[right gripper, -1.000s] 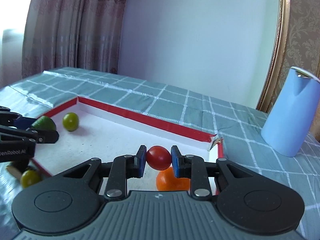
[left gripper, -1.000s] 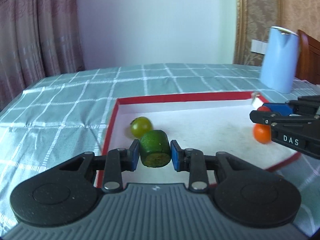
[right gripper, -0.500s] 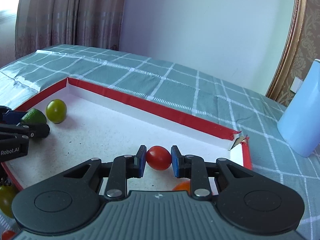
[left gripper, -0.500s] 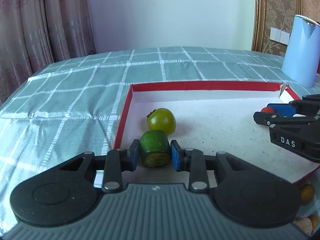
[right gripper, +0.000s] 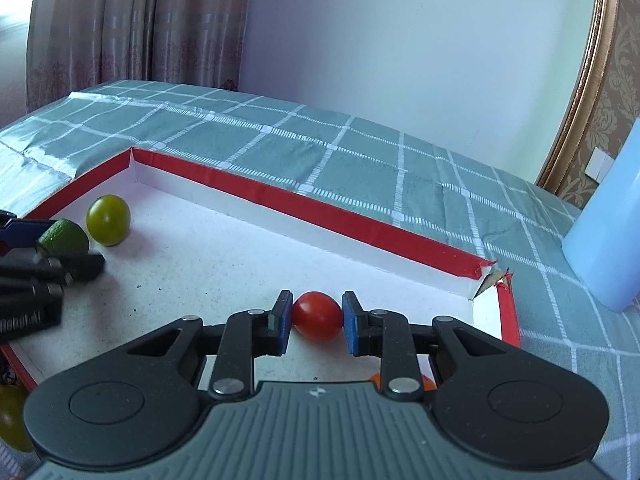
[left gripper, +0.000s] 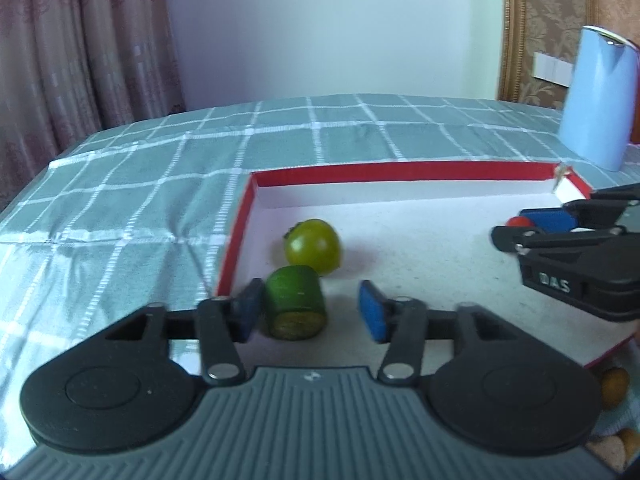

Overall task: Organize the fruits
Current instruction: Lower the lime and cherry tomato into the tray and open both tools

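Over the red-rimmed tray [left gripper: 400, 169], left hand-held gripper [left gripper: 312, 310] tilted down, opening around green fruit [left gripper: 295, 302], right hand-held gripper [right gripper: 316, 317] clenching red tomato [right gripper: 317, 315]

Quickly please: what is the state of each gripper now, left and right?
Left gripper: jaws opening, the green cut fruit between them, released in the red-rimmed tray.
Right gripper: shut on the red tomato.
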`<act>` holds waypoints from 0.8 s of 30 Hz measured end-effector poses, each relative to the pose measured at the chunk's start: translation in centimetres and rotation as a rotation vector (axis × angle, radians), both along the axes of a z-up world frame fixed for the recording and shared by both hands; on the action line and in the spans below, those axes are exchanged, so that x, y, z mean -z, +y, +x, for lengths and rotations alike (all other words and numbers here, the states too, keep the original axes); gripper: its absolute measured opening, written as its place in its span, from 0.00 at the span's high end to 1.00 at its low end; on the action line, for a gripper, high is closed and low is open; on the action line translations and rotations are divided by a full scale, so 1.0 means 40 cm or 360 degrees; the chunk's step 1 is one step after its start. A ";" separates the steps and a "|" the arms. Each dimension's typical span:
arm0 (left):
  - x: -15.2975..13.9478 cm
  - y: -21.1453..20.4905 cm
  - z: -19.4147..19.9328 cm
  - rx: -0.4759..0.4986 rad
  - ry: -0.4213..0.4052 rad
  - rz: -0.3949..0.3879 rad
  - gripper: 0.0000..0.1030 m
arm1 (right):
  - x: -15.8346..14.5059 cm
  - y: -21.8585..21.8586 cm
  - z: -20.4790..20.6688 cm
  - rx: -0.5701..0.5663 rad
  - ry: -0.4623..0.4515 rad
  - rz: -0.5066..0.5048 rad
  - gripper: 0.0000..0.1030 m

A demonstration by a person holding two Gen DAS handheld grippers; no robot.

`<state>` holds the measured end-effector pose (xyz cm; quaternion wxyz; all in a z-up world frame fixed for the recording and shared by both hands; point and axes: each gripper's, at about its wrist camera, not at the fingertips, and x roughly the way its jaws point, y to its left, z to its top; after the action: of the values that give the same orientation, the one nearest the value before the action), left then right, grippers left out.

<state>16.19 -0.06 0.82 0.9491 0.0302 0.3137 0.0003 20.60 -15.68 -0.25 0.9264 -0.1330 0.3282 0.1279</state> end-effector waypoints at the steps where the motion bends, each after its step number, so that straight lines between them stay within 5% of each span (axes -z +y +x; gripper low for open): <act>1: -0.001 -0.006 -0.006 0.0006 -0.0022 0.0023 0.37 | 0.000 -0.003 0.000 0.0004 0.0005 0.0014 0.75; 2: -0.002 -0.012 -0.010 0.0014 -0.0036 0.0043 0.26 | -0.001 -0.006 -0.001 0.0004 0.0009 0.0022 0.75; 4: -0.003 -0.019 -0.016 0.0018 -0.0057 0.0062 0.19 | -0.001 -0.005 -0.002 0.0004 0.0009 0.0013 0.74; 12: -0.003 -0.012 -0.018 0.0040 -0.0052 0.0025 0.13 | -0.001 -0.013 -0.004 0.0014 0.0019 0.0048 0.71; 13: -0.004 -0.008 -0.021 0.0054 -0.0051 0.0005 0.10 | -0.001 -0.016 -0.006 0.0011 0.0022 0.0059 0.69; 15: -0.010 -0.003 -0.035 0.0071 -0.0072 -0.0024 0.08 | -0.001 -0.024 -0.009 0.0007 0.0026 0.0089 0.37; 16: -0.014 -0.001 -0.042 0.0078 -0.0087 -0.0035 0.08 | -0.004 -0.029 -0.015 0.0013 0.0008 0.0113 0.31; 24: -0.034 0.042 -0.139 0.0025 -0.0232 -0.0106 0.00 | -0.035 -0.076 -0.080 0.0036 -0.0088 0.0188 0.30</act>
<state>10.62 1.61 2.17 0.9698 0.0009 0.2432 -0.0155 17.38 -18.70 1.14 0.9427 -0.0778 0.2959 0.1328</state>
